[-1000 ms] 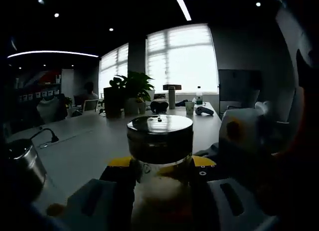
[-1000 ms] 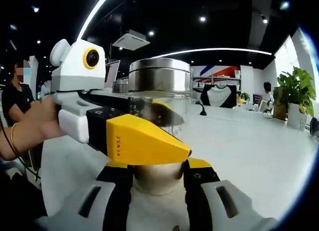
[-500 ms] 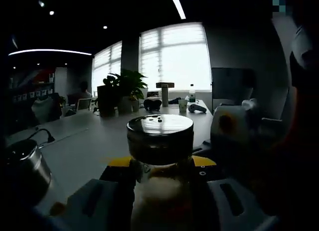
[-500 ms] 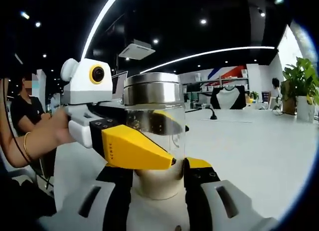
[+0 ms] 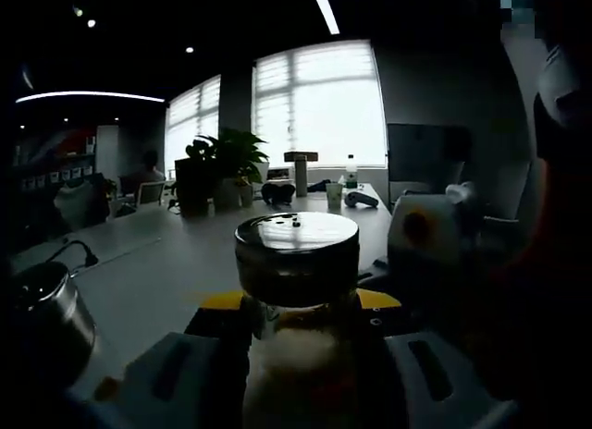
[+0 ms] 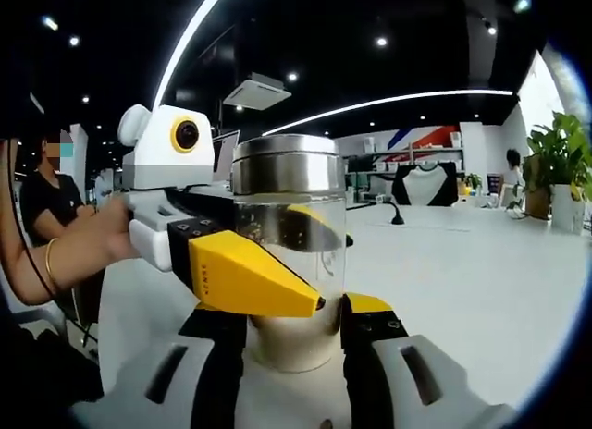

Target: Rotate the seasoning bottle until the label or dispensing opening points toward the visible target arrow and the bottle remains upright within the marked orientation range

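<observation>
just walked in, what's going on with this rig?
A person is holding a seasoning bottle with both handheld grippers on a white table. In the right gripper view, the right gripper grips the bottle low down, while the left gripper comes in from the left and clamps its glass body below the metal lid. The bottle stands upright. No target arrow or label is visible, so its facing can't be judged. A second metal-lidded jar sits nearby.

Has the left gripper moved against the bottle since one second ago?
No. In the right gripper view the left gripper sits at the same place on the seasoning bottle.
</observation>
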The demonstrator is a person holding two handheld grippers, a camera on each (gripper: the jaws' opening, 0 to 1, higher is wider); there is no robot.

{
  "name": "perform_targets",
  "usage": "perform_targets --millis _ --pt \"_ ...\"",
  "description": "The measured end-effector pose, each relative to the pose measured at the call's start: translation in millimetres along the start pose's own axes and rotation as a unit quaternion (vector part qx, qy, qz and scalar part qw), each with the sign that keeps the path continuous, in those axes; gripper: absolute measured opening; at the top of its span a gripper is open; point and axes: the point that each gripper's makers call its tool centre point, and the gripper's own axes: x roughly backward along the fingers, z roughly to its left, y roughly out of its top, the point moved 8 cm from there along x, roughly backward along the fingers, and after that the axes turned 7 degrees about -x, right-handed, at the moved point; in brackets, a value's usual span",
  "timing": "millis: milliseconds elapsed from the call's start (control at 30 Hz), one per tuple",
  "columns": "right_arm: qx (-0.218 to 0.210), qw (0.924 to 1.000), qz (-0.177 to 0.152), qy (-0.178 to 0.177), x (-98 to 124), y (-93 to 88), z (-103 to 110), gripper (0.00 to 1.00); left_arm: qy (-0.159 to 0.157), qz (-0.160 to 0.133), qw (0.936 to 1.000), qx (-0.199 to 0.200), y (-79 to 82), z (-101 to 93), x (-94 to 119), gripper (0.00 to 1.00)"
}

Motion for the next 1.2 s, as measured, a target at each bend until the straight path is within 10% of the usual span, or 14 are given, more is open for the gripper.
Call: perform_targets --millis 700,967,1200 --pt "0.009 0.9999 0.0 -0.004 -0.8 -0.1 0.1 0.38 0.043 -0.013 0.9986 0.029 -2.7 -1.7 2.2 0.44" --pt "0.008 0.9999 0.0 -0.008 -1.2 0.0 -0.3 0.38 0.128 -0.019 0.9899 0.058 -1.0 -4.8 2.9 0.5" --pt "0.009 0.9999 0.0 -0.01 -1.5 0.3 -0.2 0.38 0.139 -0.023 0.9875 0.072 1.6 -7.2 4.1 0.49"
